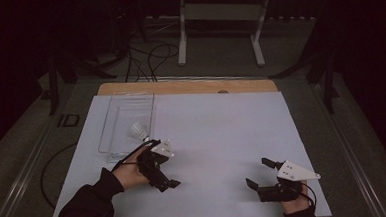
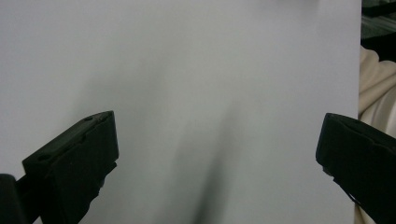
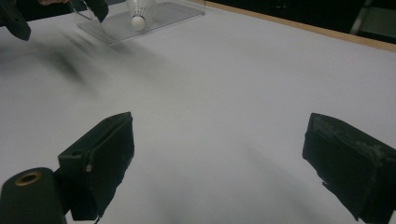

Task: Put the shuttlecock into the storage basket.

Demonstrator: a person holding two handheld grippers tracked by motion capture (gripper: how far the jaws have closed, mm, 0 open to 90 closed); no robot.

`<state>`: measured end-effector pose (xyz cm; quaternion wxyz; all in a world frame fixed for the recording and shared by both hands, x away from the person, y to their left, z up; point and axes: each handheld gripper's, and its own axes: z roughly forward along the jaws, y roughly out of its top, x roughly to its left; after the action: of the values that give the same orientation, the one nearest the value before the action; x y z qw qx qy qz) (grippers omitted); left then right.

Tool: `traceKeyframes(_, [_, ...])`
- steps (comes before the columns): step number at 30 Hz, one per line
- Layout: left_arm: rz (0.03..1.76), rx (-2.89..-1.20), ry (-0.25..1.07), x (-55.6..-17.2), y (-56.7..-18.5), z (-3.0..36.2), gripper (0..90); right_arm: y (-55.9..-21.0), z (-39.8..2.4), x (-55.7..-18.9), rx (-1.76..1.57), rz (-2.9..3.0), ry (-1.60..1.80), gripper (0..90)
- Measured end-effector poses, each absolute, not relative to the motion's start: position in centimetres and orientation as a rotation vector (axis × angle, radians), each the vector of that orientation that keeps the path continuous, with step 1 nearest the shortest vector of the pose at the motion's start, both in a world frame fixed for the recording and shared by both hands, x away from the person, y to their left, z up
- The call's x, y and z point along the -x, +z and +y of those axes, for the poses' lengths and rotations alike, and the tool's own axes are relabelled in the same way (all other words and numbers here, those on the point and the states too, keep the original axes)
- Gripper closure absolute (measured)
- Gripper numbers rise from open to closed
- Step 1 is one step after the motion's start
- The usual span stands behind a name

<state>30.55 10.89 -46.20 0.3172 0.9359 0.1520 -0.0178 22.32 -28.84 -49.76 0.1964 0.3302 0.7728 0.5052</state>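
Observation:
A white shuttlecock (image 1: pixel 139 132) lies in a clear plastic tray (image 1: pixel 117 116) at the table's back left; in the right gripper view the shuttlecock (image 3: pixel 138 17) rests cork-first on the tray (image 3: pixel 170 13). My left gripper (image 1: pixel 165 176) hovers just in front of the tray, jaws wide apart, nothing between them. In its own view the left gripper (image 2: pixel 217 140) faces bare white sheet. My right gripper (image 1: pixel 260 172) sits near the front right edge, open and empty, pointing left across the table. Its own view shows the right gripper (image 3: pixel 219 140) over the white surface.
A white sheet (image 1: pixel 217 132) covers the table, with a wooden edge (image 1: pixel 190 85) at the back. A white stand (image 1: pixel 219 22) and cables lie on the dark floor beyond. Light clothing (image 2: pixel 376 88) shows past the sheet's edge.

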Motion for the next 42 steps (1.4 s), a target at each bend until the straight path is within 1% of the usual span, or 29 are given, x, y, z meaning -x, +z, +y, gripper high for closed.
traceKeyframes(9, [0.421,-2.433,-0.049,-29.7,-47.2,12.3,0.0,-49.7,-28.6,-22.4,-0.919,2.169,1.413,9.1])
traceKeyframes(17, [0.480,-2.423,0.014,-29.0,-47.6,13.9,0.0,-49.7,-28.7,-22.3,-0.920,2.170,1.413,9.1])
traceKeyframes(28, [0.526,-2.425,0.023,-27.9,-48.6,15.6,0.0,-49.8,-28.6,-22.4,-0.919,2.174,1.410,9.1])
traceKeyframes(42, [0.572,-2.322,0.080,-27.1,-48.8,17.7,0.0,-49.8,-28.6,-22.4,-0.916,2.183,1.405,9.1])
